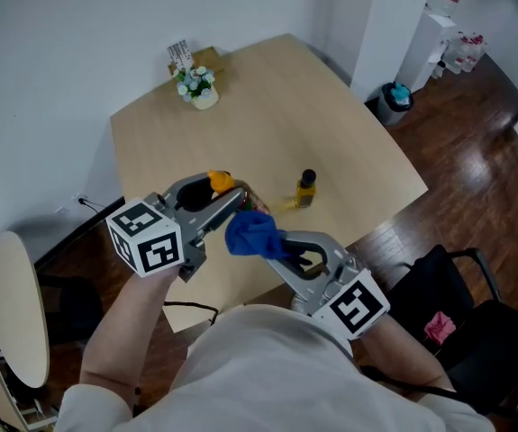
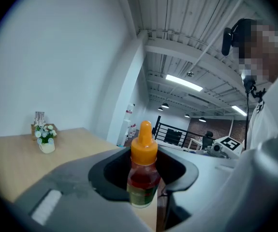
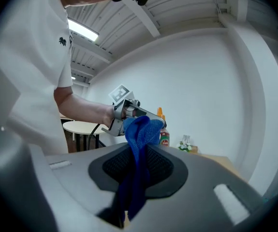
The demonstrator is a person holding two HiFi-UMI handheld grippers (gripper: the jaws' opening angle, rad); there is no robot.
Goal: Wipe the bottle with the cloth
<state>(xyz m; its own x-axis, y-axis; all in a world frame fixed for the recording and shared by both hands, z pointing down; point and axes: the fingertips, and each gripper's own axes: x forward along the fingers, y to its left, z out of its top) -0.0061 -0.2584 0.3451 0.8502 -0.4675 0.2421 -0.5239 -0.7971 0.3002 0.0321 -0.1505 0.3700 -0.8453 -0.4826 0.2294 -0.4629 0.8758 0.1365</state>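
My left gripper [image 1: 225, 198] is shut on a small sauce bottle [image 1: 220, 184] with an orange cap, held above the table's near edge. In the left gripper view the bottle [image 2: 142, 170] stands upright between the jaws, red inside with a green label. My right gripper [image 1: 281, 246] is shut on a blue cloth [image 1: 253, 233], whose bunched end lies right beside the bottle; whether they touch is unclear. In the right gripper view the cloth [image 3: 138, 149] rises from the jaws toward the left gripper [image 3: 129, 111] and the bottle [image 3: 163, 132].
A second bottle [image 1: 305, 189] with a dark cap and yellow contents stands on the wooden table [image 1: 268, 106]. A small flower pot [image 1: 197, 86] sits at the far corner. A round side table [image 1: 15, 318] is at left, a black chair [image 1: 475, 304] at right, a bin [image 1: 394, 102] by the wall.
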